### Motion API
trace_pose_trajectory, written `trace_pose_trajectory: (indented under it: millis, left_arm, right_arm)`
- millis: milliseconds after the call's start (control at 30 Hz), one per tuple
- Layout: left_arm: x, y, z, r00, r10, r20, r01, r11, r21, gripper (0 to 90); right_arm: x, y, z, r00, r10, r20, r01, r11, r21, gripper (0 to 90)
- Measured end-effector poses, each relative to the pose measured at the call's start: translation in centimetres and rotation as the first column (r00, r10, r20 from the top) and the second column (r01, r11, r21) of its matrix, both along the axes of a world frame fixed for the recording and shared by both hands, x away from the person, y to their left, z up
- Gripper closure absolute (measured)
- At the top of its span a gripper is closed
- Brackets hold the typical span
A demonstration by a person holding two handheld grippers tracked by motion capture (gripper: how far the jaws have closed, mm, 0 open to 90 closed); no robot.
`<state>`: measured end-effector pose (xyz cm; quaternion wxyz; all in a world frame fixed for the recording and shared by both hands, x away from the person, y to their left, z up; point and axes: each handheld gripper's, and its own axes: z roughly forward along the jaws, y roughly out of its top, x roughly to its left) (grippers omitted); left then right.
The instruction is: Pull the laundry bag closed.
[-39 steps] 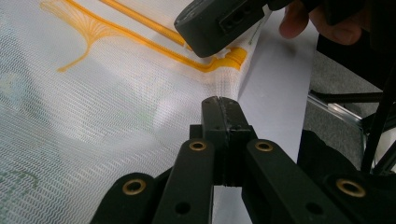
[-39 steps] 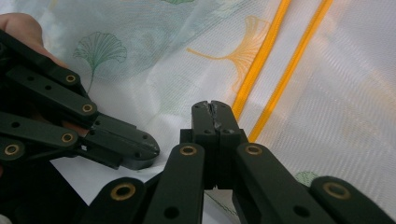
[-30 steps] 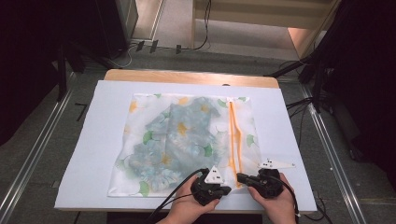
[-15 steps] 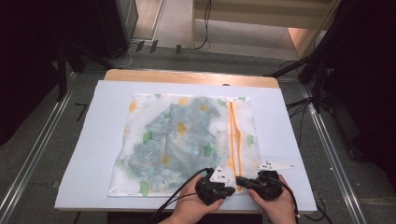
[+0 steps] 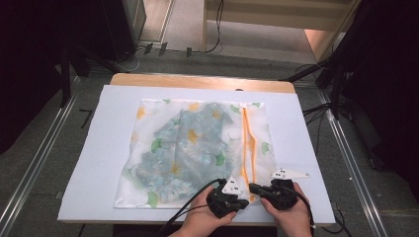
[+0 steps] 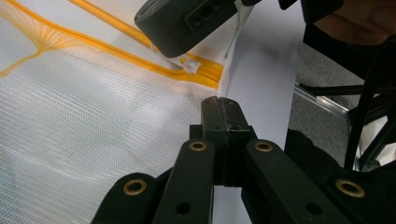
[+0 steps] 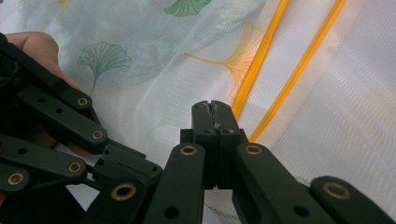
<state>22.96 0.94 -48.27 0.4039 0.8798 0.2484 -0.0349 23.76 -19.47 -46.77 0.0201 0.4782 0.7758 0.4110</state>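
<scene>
— Two grippers are doing what?
— Left gripper (image 5: 240,201) and right gripper (image 5: 256,189), jaws pressed together on nothing, are meeting at the mesh bag's (image 5: 192,148) near-right corner, probably approaching its orange zipper (image 5: 245,143).

Your left gripper (image 5: 240,201) and right gripper (image 5: 254,188) sit side by side, tips nearly touching, each held in a hand coming in from below. Both pairs of jaws are pressed fully together, with no gap between them in either gripper view.
</scene>
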Motion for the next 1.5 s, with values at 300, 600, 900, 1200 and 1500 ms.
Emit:
trace_pose_trajectory:
  millis: [300,600,900,1200,1500]
  left_arm:
    - [-0.1,-0.3,0.0,0.9998,0.015,0.012,-0.014,0.9998,-0.011,90.0]
    - [-0.1,-0.3,0.0,0.9997,0.024,0.002,-0.024,0.9996,-0.012,90.0]
    - [-0.1,-0.7,-0.1,0.9993,0.038,0.008,-0.038,0.9992,-0.011,90.0]
    - [0.3,-0.5,-0.2,0.9995,0.015,-0.028,-0.016,0.9997,-0.02,90.0]
    - [0.3,-0.4,-0.2,0.9996,0.013,-0.023,-0.013,0.9997,-0.02,90.0]
  right_arm:
    - [-0.1,0.0,-1.0,0.9979,0.04,-0.051,-0.041,0.9989,-0.024,90.0]
    - [-0.3,-0.1,-0.8,0.9935,0.085,-0.075,-0.09,0.9942,-0.06,89.1]
    - [-0.4,-0.6,-0.3,0.9975,0.05,-0.049,-0.052,0.9984,-0.023,90.0]
    - [0.5,-0.4,-0.3,0.9995,0.025,-0.022,-0.025,0.9994,-0.022,90.0]
    - [2.2,-0.7,0.1,0.9999,0.01,0.014,-0.01,0.9999,-0.006,90.0]
